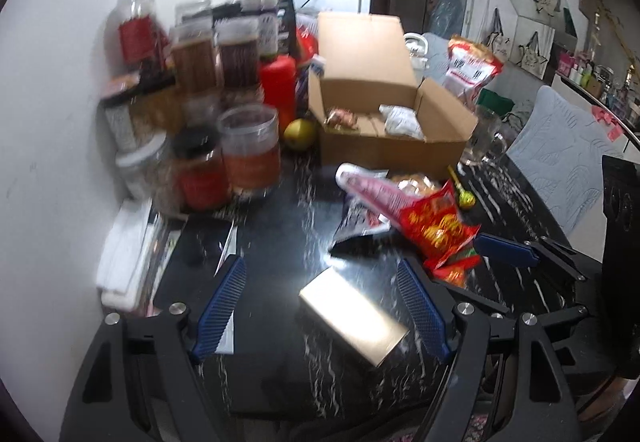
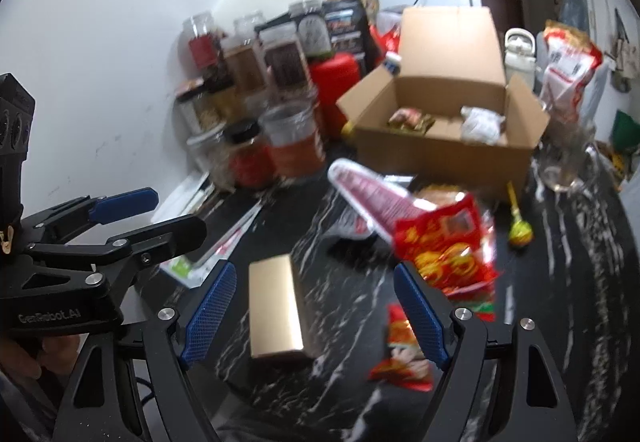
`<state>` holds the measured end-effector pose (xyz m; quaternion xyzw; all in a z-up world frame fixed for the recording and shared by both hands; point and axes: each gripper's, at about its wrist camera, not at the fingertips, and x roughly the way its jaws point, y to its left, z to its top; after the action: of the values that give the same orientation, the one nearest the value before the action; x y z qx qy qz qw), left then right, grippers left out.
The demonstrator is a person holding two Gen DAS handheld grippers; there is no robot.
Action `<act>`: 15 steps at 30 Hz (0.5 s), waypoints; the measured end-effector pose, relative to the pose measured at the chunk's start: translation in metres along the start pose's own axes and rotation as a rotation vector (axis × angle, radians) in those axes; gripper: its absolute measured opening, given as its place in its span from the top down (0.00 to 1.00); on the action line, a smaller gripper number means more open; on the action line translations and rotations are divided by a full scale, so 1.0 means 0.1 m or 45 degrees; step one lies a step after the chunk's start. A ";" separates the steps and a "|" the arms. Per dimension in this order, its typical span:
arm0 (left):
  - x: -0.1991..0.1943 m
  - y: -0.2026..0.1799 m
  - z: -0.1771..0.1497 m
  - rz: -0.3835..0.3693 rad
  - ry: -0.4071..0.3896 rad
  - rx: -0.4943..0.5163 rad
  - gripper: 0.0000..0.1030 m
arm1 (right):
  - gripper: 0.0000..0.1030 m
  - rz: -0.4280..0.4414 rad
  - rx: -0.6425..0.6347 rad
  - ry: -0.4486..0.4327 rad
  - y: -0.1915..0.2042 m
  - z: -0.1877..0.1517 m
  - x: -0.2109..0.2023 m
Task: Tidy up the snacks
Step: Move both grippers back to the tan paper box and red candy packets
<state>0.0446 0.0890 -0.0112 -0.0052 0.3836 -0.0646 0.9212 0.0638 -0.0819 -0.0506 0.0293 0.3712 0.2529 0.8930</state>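
Barely begun, by the look of it. Only two small wrapped snacks inside the open cardboard box (image 2: pixel 440 146) at the far side of the black marble table (image 2: pixel 568 274). Still loose on the table just in front of the box: a large red snack bag (image 2: pixel 444 250), a pink-and-white packet (image 2: pixel 372 198) partly under it, a small red packet (image 2: pixel 402 352) nearer, a lollipop (image 2: pixel 518 226) to the right. Near centre, a gold box (image 2: pixel 274 312).

Left gripper (image 1: pixel 320 312) spread wide, empty, above the gold box (image 1: pixel 354 322). Right gripper (image 2: pixel 312 310) likewise wide, holding nothing, with the gold box and small red packet between its fingers in view.

Crowding the far left: blurred jars (image 2: pixel 256 114) and a red canister (image 2: pixel 336 82). Far right, a glass mug (image 2: pixel 568 162) just beside the box, probably easy to knock.
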 end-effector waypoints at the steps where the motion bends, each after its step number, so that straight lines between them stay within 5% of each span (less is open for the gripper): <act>1: 0.02 0.05 -0.05 0.006 0.013 -0.016 0.24 | 0.20 0.002 -0.003 0.010 0.01 -0.02 0.04; 15: 0.24 0.61 -0.36 0.148 0.086 -0.174 0.24 | 0.20 0.045 -0.034 0.188 0.22 -0.23 0.72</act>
<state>0.0435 0.1479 -0.0572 -0.0436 0.4174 0.0149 0.9075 0.0816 -0.0316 -0.1090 0.0052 0.4320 0.2750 0.8589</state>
